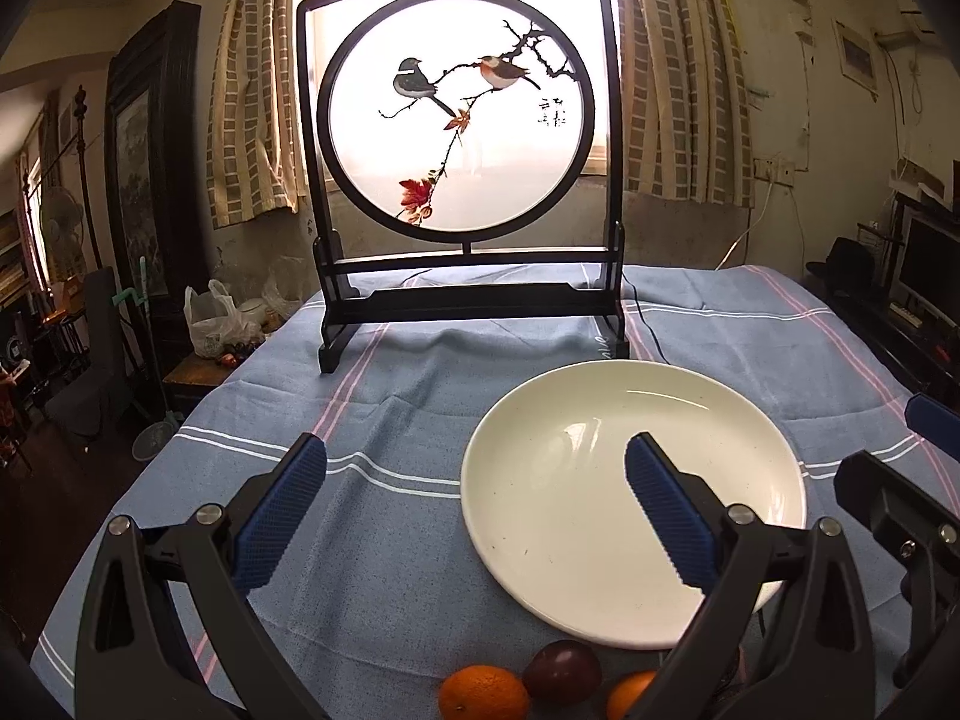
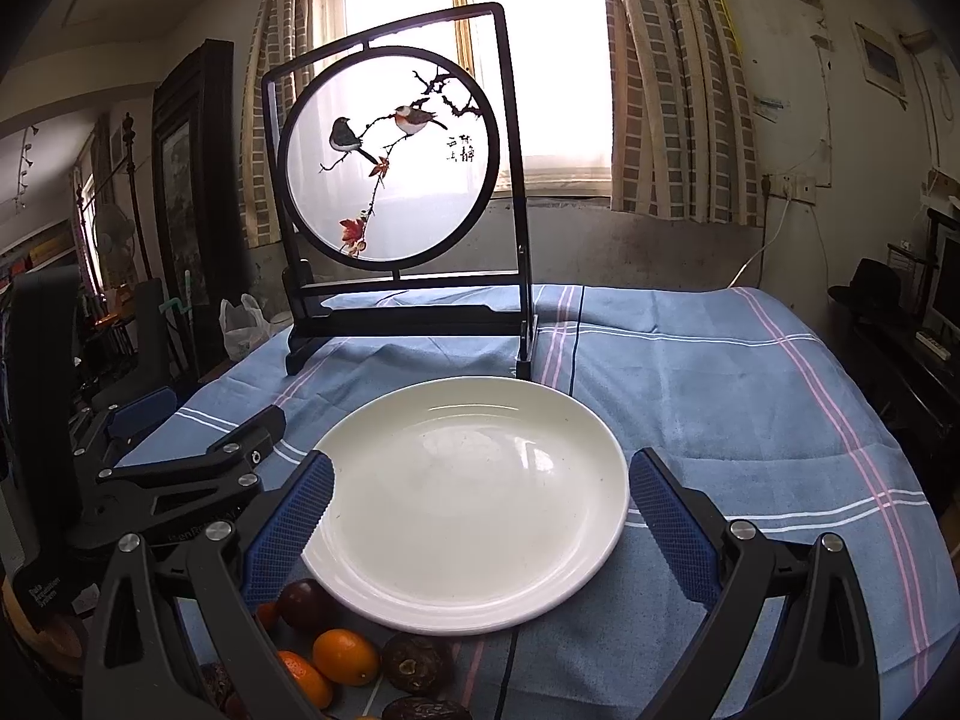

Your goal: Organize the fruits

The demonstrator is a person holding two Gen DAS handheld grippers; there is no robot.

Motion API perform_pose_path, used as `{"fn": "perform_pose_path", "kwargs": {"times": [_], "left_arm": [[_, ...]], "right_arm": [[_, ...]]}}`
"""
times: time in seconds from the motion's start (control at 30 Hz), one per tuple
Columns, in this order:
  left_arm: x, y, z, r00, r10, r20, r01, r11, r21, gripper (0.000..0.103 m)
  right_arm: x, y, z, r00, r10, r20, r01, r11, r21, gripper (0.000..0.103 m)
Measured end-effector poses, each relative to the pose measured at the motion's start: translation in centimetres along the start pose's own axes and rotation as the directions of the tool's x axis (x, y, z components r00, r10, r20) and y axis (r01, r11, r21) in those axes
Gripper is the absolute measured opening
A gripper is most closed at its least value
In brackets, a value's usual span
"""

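A white plate (image 1: pixel 708 414) (image 2: pixel 480 606) lies bare on the blue striped cloth. Fruit sits at its near edge: an orange (image 1: pixel 483 693), a dark purple fruit (image 1: pixel 562 671) and a second orange (image 1: pixel 630 693) in the left wrist view. The right wrist view shows the purple fruit (image 2: pixel 305 603), small oranges (image 2: pixel 345 656) (image 2: pixel 306 678) and wrinkled brown fruits (image 2: pixel 417 663). My left gripper (image 1: pixel 477 450) is open above the cloth and the plate's left part. My right gripper (image 2: pixel 480 471) is open over the plate. Nothing is between either pair of fingers.
A black-framed round screen with painted birds (image 1: pixel 462 120) (image 2: pixel 390 162) stands upright at the back of the table (image 2: pixel 750 396). A black cable (image 1: pixel 651 339) runs behind the plate. The right gripper's body (image 1: pixel 900 516) shows beside the left one. Furniture and a plastic bag (image 1: pixel 213 318) crowd the left.
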State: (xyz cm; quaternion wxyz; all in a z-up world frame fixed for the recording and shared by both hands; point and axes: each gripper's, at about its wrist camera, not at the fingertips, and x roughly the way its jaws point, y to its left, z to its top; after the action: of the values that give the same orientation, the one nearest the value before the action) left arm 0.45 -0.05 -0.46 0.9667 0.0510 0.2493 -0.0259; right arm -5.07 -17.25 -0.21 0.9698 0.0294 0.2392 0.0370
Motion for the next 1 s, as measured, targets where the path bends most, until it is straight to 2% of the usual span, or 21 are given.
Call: {"fn": "perform_pose_path", "kwargs": {"times": [0.07,0.2,0.27,0.4,0.47,0.6,0.7,0.83,1.0], "left_arm": [[0.2,-0.3,0.0,1.000,-0.019,-0.025,0.020,1.000,0.023,0.098],[0.1,0.0,0.1,0.996,-0.087,-0.026,0.087,0.996,-0.007,0.098],[0.0,0.2,0.1,0.997,-0.075,-0.013,0.074,0.997,-0.019,0.098],[0.1,0.1,0.1,1.000,0.012,0.004,-0.012,1.000,-0.006,0.098],[0.1,0.1,0.2,1.000,0.026,0.001,-0.026,1.000,-0.003,0.098],[-0.5,0.0,0.2,0.998,0.052,0.043,-0.053,0.998,0.019,0.098],[-0.6,0.1,0.1,0.999,0.033,0.040,-0.034,0.999,0.020,0.098],[-0.4,0.3,0.0,1.000,-0.011,0.020,0.011,1.000,-0.005,0.098],[-0.5,0.3,-0.1,0.999,-0.007,0.037,0.007,1.000,0.005,0.098]], "right_arm": [[0.0,0.2,0.0,1.000,0.008,0.002,-0.008,1.000,-0.015,0.100],[-0.4,0.5,0.0,1.000,0.014,0.020,-0.014,0.999,-0.029,0.100],[-0.7,0.3,0.2,0.999,0.015,0.036,-0.014,1.000,-0.023,0.100],[-1.4,-0.9,0.5,0.996,0.033,0.087,-0.037,0.998,0.045,0.100],[-1.1,-1.2,0.5,0.996,0.043,0.074,-0.048,0.997,0.064,0.100],[-0.5,-1.5,0.4,0.997,0.056,0.044,-0.059,0.995,0.079,0.100],[-0.2,-1.4,0.2,0.999,0.026,0.038,-0.029,0.996,0.082,0.100],[0.3,-1.2,-0.1,1.000,0.027,0.014,-0.028,0.997,0.066,0.100],[1.1,-0.5,-0.5,1.000,0.011,-0.005,-0.011,1.000,0.004,0.100]]}}
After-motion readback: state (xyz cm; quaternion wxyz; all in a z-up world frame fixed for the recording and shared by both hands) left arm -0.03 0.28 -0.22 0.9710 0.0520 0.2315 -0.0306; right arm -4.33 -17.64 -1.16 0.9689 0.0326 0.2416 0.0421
